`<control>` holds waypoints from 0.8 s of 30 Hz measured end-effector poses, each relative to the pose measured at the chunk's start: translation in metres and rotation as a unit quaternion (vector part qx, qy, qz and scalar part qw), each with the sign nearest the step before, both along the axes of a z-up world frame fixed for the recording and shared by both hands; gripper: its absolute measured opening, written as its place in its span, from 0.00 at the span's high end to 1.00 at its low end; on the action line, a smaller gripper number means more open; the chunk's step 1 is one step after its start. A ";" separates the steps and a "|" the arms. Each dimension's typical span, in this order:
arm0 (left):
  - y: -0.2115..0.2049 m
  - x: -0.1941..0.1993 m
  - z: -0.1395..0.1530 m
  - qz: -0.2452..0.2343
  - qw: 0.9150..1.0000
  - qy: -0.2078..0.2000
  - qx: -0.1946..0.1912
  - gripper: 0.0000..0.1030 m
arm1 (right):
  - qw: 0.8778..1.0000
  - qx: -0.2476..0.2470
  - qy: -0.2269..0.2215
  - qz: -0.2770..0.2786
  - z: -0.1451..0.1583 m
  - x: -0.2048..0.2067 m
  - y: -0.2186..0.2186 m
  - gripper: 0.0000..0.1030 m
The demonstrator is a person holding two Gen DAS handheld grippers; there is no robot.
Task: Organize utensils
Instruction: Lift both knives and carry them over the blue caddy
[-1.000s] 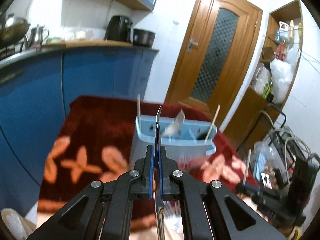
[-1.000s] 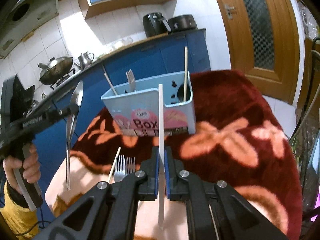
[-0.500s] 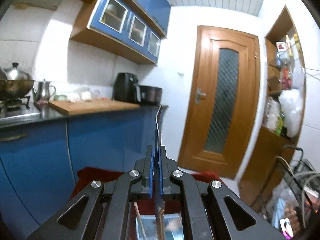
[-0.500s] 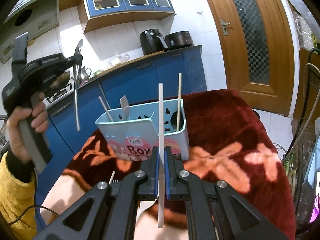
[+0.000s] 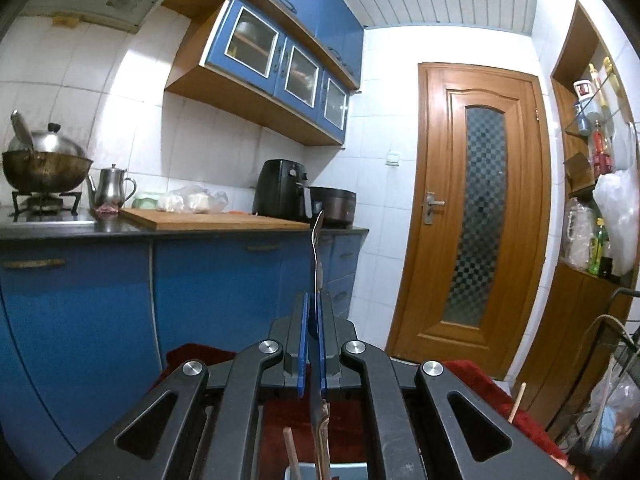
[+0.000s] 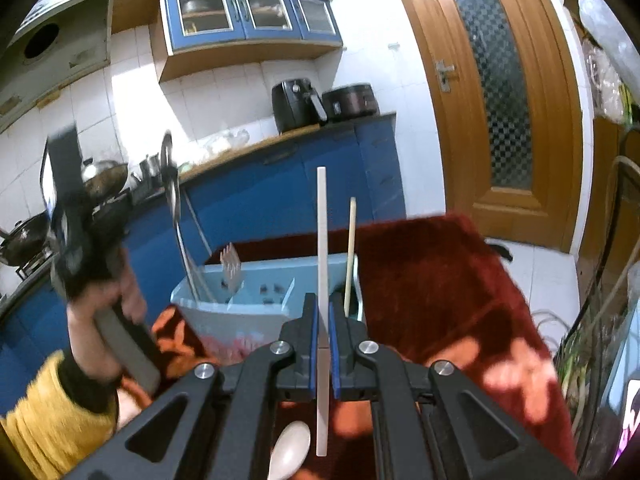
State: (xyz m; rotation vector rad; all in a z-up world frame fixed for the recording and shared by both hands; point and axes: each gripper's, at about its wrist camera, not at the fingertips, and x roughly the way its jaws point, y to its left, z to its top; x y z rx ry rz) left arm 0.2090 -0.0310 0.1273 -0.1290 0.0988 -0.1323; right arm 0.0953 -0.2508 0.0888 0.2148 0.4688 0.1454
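Carrying two utensils to the organizer box [image 6: 256, 300] is the step in hand. The left gripper [image 5: 313, 344] is clamped on a metal spoon [image 5: 317, 248], held upright with its lower end just above the box's left compartment, beside a fork [image 6: 231, 266] already standing there. The right gripper [image 6: 323, 344] is clamped on a white chopstick [image 6: 322, 240], upright and just in front of the box's right end, where a wooden chopstick [image 6: 350, 252] stands. A white spoon [image 6: 290, 454] lies on the red blanket [image 6: 432, 280] nearer than the box. Next, judged: lower each utensil into its matching compartment, then release.
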 end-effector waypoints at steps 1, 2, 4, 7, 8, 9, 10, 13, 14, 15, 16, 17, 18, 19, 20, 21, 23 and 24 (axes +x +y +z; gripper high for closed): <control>0.000 -0.001 -0.003 0.000 1.000 -0.002 -0.001 0.96 | 1.000 0.000 -0.012 -0.004 0.005 0.005 0.001 0.94; 0.000 -0.003 -0.005 0.000 1.000 -0.004 -0.002 0.96 | 1.000 -0.003 -0.024 -0.009 0.009 0.010 0.002 0.94; 0.001 -0.005 -0.009 0.001 1.000 -0.010 -0.002 0.96 | 0.999 -0.008 -0.045 -0.017 0.014 0.020 0.006 0.94; 0.002 -0.007 -0.015 -0.002 1.000 -0.012 -0.005 0.96 | 0.997 -0.017 -0.066 -0.028 0.017 0.037 0.011 0.94; 0.002 -0.007 -0.017 -0.004 1.000 -0.012 -0.006 0.96 | 0.997 -0.020 -0.070 -0.031 0.017 0.042 0.012 0.94; 0.003 -0.007 -0.019 -0.005 1.000 -0.011 -0.007 0.96 | 0.996 -0.024 -0.073 -0.034 0.015 0.048 0.014 0.94; 0.004 -0.006 -0.020 -0.006 1.000 -0.010 -0.009 0.96 | 0.996 -0.028 -0.074 -0.036 0.014 0.054 0.015 0.94; 0.006 -0.004 -0.026 -0.010 1.000 -0.006 -0.012 0.96 | 0.997 -0.029 -0.069 -0.036 0.004 0.066 0.017 0.94; 0.005 -0.004 -0.027 -0.012 1.000 -0.005 -0.011 0.96 | 0.997 -0.028 -0.065 -0.035 0.000 0.068 0.018 0.94; 0.005 -0.003 -0.029 -0.012 1.000 -0.004 -0.008 0.96 | 0.997 -0.028 -0.063 -0.035 -0.003 0.069 0.017 0.94; 0.005 -0.002 -0.030 -0.010 1.000 -0.003 -0.006 0.96 | 0.997 -0.026 -0.059 -0.034 -0.007 0.071 0.017 0.94; 0.004 -0.002 -0.032 -0.009 1.000 -0.003 -0.005 0.96 | 0.998 -0.024 -0.056 -0.032 -0.009 0.072 0.016 0.94; 0.005 -0.001 -0.034 -0.010 1.000 0.001 -0.006 0.96 | 0.998 -0.021 -0.052 -0.029 -0.012 0.074 0.017 0.94; 0.005 0.001 -0.035 -0.011 1.000 0.005 -0.006 0.96 | 0.998 -0.021 -0.048 -0.026 -0.015 0.075 0.017 0.94; 0.004 0.002 -0.036 -0.012 1.000 0.009 -0.006 0.96 | 0.999 -0.023 -0.044 -0.021 -0.017 0.076 0.018 0.94; 0.004 0.003 -0.038 -0.013 1.000 0.012 -0.006 0.96 | 0.999 -0.025 -0.042 -0.019 -0.019 0.077 0.020 0.94; 0.002 0.006 -0.040 -0.018 1.000 0.020 -0.001 0.96 | 0.999 -0.029 -0.039 -0.013 -0.020 0.078 0.022 0.93; 0.001 0.005 -0.041 -0.017 1.000 0.021 0.001 0.95 | 0.999 -0.030 -0.038 -0.010 -0.021 0.078 0.023 0.93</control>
